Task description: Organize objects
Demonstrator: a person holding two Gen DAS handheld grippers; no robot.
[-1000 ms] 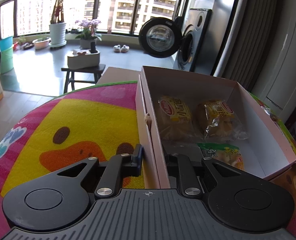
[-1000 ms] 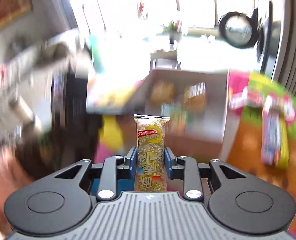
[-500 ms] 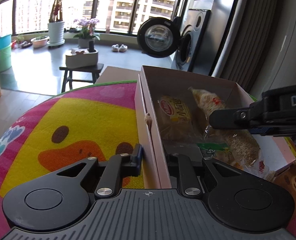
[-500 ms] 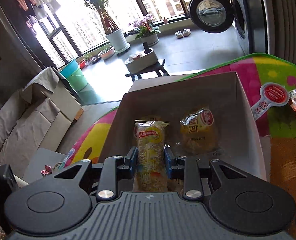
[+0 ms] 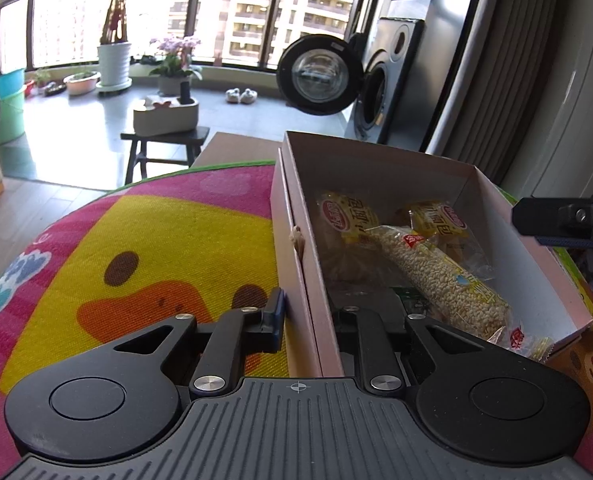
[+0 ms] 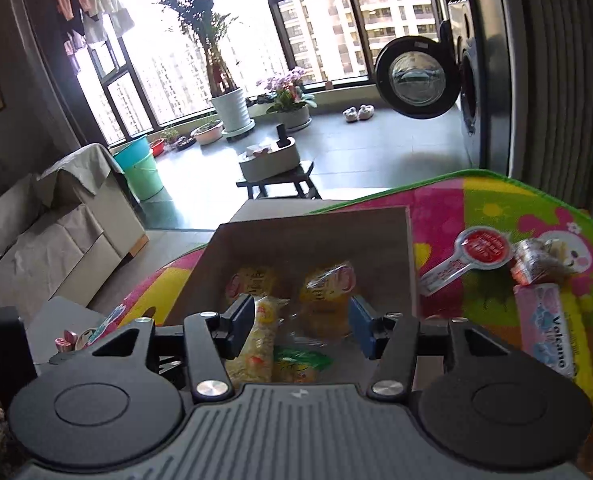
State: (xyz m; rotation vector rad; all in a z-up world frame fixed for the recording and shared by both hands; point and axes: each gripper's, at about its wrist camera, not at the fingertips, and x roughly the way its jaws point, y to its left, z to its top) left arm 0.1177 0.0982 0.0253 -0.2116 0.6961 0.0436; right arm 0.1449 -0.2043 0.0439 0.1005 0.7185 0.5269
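1. Left gripper (image 5: 306, 312). We hold the near left wall of the box (image 5: 296, 248) between its fingers, one outside on the play mat (image 5: 144, 248) covering the worktop, one inside; they are narrow and clamp the cardboard.

2. Box. Open, pale card, light and bendable at the walls; we judge it shifts easily, so the wall grip serves to steady it.

3. Two bread packets, far end of the box: left one (image 5: 346, 220), right one (image 5: 440, 220). Soft, crinkly film; easily squashed.

4. Puffed-rice bar (image 5: 440, 276). It lies loose and slantwise in the box, far end resting on the bread packets, near end toward the near right corner. Light, brittle inside a slippery wrapper; we judge it best taken across the middle of its length with a gentle squeeze.

5. Green packet (image 6: 300, 364), under the bar at the near end; mostly hidden.

6. Right gripper (image 6: 302, 330). It hangs above the near end of the box, fingers wide apart and holding nothing.

7. Right of the box, on the mat, still to sort: red-and-white label packet (image 6: 468, 258), brown wrapped snack (image 6: 536, 266), pink pack (image 6: 548, 328). All look light; the pink pack seems stiff enough to grip across its width.
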